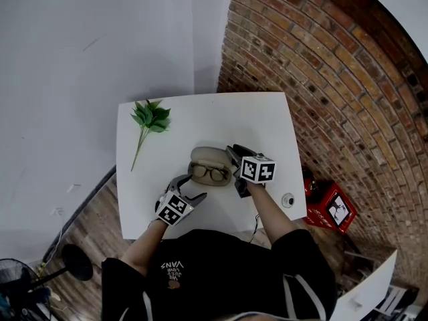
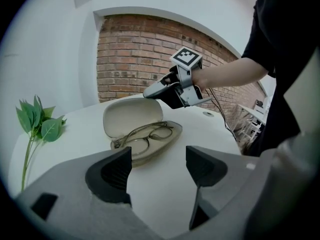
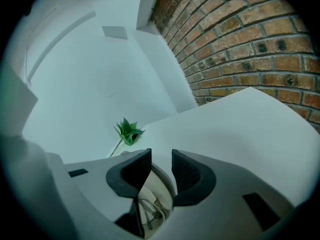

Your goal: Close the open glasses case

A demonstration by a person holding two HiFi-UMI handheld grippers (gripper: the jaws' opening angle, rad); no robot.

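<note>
Case: glasses case (image 1: 210,168) lay open mid-way on the table (image 1: 200,116), spectacles (image 1: 209,174) inside — nothing closed yet.
Right gripper (image 1: 234,151): at the lid's (image 1: 210,155) edge, jaws narrowed, unclenched.
Left gripper (image 1: 190,187): spread, empty, just short.
Remaining: swing lid down.

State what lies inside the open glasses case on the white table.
A pair of thin-framed glasses lies in the lower half of the glasses case, lid raised behind. Anything beneath the glasses is covered.

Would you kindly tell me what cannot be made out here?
- Right gripper view: whether the right gripper presses the glasses case lid; the jaws hide the contact.
- Head view: same contact, too small.
- Head view: round thing at table edge, too small to identify.
</note>
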